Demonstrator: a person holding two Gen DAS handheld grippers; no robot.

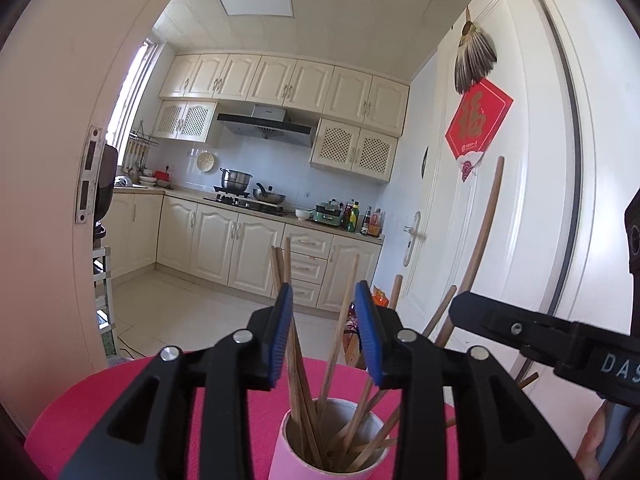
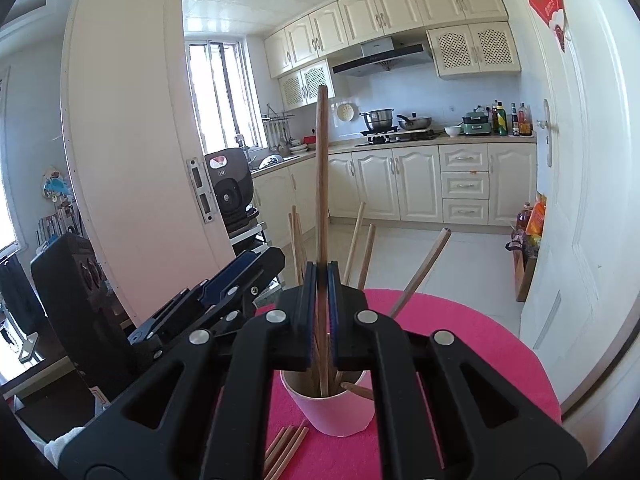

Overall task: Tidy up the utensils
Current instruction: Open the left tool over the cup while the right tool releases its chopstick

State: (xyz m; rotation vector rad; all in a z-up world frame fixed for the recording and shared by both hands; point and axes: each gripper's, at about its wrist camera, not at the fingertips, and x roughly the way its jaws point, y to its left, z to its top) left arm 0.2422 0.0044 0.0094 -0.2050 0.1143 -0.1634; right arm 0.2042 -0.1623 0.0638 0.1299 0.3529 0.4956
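Note:
A pale pink cup (image 1: 292, 452) stands on a round pink table (image 1: 100, 392) and holds several wooden chopsticks (image 1: 336, 320) that lean outward. My left gripper (image 1: 324, 320) hovers just above the cup, open, its blue pads apart; chopsticks rise through the gap unpressed. In the right wrist view my right gripper (image 2: 321, 280) is shut on one long chopstick (image 2: 322, 184) held upright, its lower end inside the cup (image 2: 332, 404). The left gripper (image 2: 276, 256) shows to its left. The right gripper (image 1: 456, 306) also reaches in from the right of the left wrist view.
A few loose chopsticks (image 2: 286, 448) lie on the table (image 2: 460, 340) in front of the cup. A white door (image 1: 520, 160) stands close on the right, another door (image 2: 132, 160) on the left. Bags (image 2: 528, 232) sit on the floor by the door.

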